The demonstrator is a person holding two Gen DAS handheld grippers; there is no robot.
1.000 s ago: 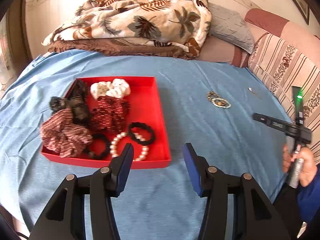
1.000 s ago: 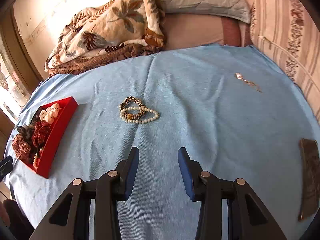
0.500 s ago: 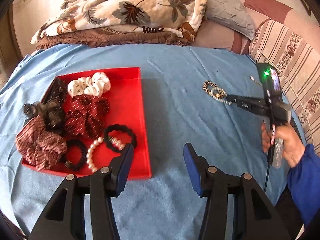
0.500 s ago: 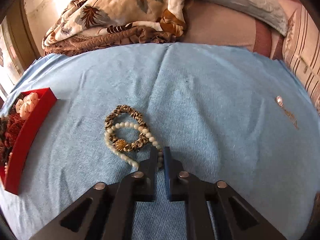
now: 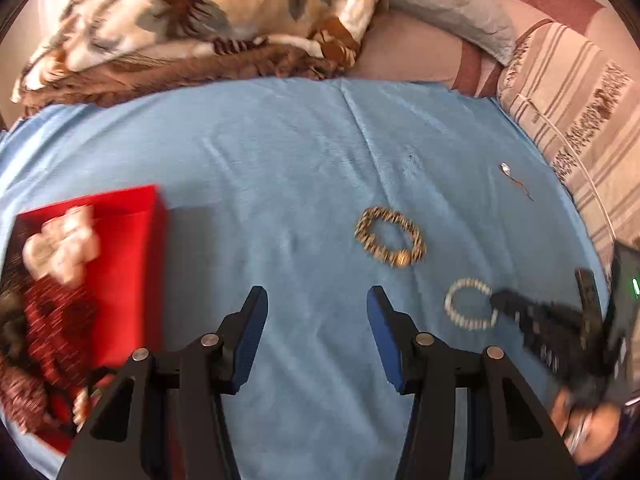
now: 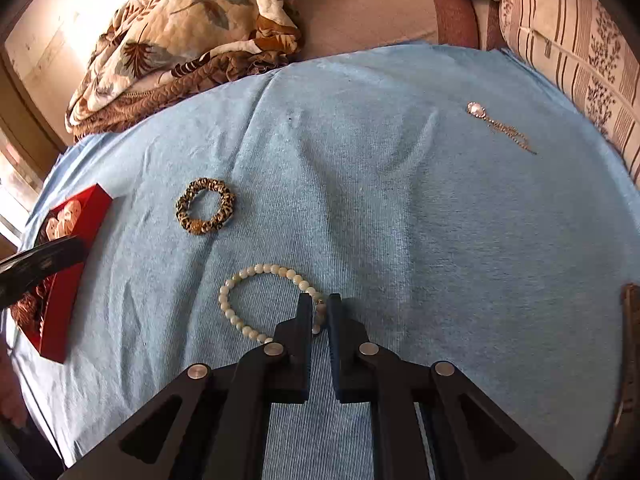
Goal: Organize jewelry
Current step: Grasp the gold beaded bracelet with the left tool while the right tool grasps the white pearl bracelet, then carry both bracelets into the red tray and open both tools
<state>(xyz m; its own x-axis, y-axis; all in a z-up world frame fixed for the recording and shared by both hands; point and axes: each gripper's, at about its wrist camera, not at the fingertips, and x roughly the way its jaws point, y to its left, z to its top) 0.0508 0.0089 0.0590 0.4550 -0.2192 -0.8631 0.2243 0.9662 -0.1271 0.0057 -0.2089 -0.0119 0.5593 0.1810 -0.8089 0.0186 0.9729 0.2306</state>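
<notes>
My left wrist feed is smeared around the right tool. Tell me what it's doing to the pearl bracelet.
Observer: The right tool is shut on the bracelet, pinching its near right arc.
Operator: Say whether it's lifted.
Observer: It doesn't look lifted; the rest of the loop lies flat on the sheet.
Operator: Report anything to the tool's right.
Observer: A flat brown thing sits at the sheet's right edge. I cannot tell what it is.
</notes>
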